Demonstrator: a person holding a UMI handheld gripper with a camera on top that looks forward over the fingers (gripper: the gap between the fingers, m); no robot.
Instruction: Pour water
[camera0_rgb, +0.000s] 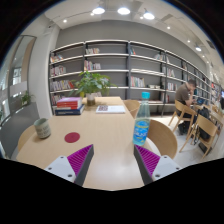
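Note:
A clear plastic water bottle (142, 123) with a blue cap and blue label stands upright on the light wooden table (100, 135), just ahead of my right finger. A grey-green cup (42, 128) sits far off to the left, beyond the left finger. A dark red round coaster (72, 137) lies on the table ahead of the left finger. My gripper (113, 162) is open, its magenta pads (80, 158) wide apart with only bare table between them.
A potted plant (92, 84), stacked red books (68, 103) and a closed laptop (111, 108) stand at the table's far end. Wooden chairs (160, 135) line the right side. A person sits at the back right. Bookshelves (120, 65) cover the rear wall.

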